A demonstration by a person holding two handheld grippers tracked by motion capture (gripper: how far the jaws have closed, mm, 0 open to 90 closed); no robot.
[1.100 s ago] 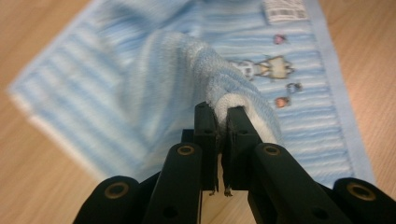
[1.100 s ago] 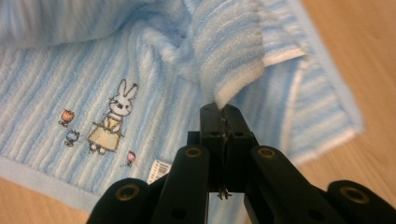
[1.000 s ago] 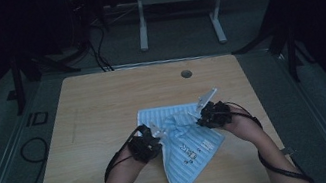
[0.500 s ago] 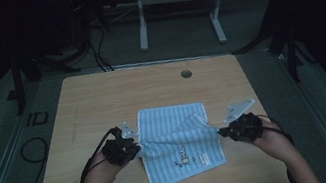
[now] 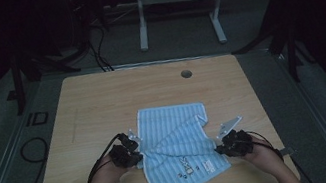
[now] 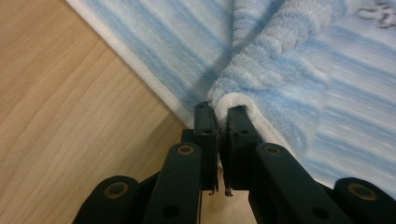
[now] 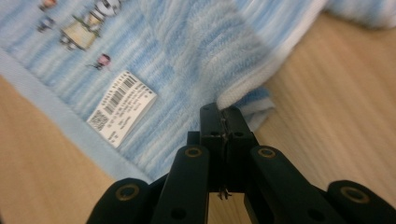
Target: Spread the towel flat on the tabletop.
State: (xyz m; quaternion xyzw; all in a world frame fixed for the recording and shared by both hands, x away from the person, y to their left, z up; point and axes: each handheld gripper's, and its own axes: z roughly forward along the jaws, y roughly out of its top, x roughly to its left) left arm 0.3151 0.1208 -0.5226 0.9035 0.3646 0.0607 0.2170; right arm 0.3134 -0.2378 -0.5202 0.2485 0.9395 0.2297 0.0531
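Listing a striped blue towel (image 5: 174, 140) with a white barcode label (image 7: 122, 108), print unreadable to us. Left gripper (image 6: 222, 116) and right gripper (image 7: 224, 114) both pinch its edge, jaws closed. Light wood table (image 5: 102, 102), dim room.

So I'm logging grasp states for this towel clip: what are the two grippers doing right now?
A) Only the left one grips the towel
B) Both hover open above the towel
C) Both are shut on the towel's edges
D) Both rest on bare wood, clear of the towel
C: the left gripper pinches a rolled edge of the striped towel, and the right gripper pinches an edge too.
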